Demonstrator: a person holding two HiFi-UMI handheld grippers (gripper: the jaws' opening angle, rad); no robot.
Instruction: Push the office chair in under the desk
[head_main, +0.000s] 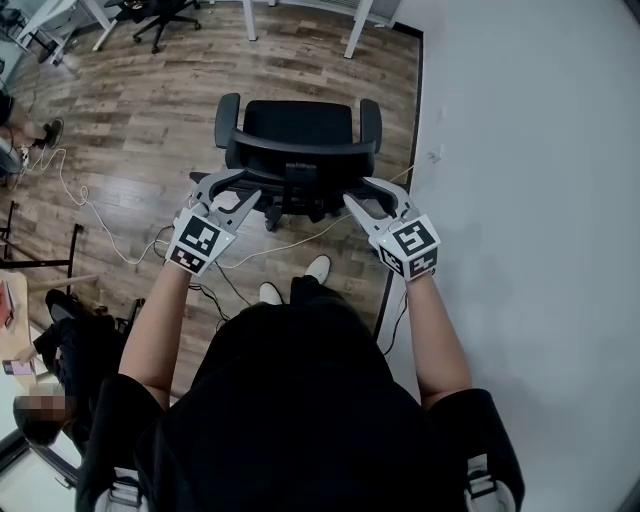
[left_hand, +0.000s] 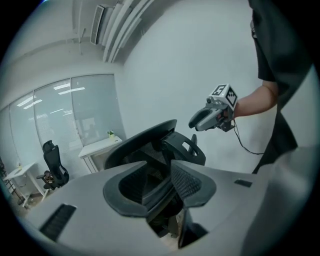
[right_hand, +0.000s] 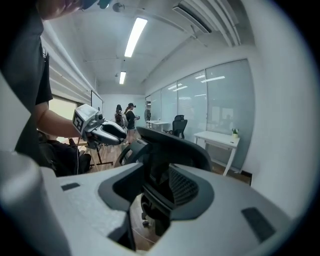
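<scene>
A black office chair (head_main: 300, 125) stands on the wood floor in front of me, its backrest toward me. My left gripper (head_main: 228, 187) hangs just behind the backrest's left end, jaws apart with nothing pressed between them. My right gripper (head_main: 372, 197) mirrors it at the right end, also open. In the left gripper view the curved backrest (left_hand: 145, 137) lies just beyond the parted jaws of the left gripper (left_hand: 160, 182), and the right gripper (left_hand: 212, 115) shows further off. The right gripper view has the backrest (right_hand: 170, 145) past the right gripper (right_hand: 150, 190), with the left gripper (right_hand: 100, 130) beyond.
A white desk (head_main: 355, 25) stands past the chair, near the white wall (head_main: 520, 150) on the right. White and black cables (head_main: 100, 215) trail over the floor. A second office chair (head_main: 160, 15) is at the far left. A seated person (head_main: 70, 340) is at lower left.
</scene>
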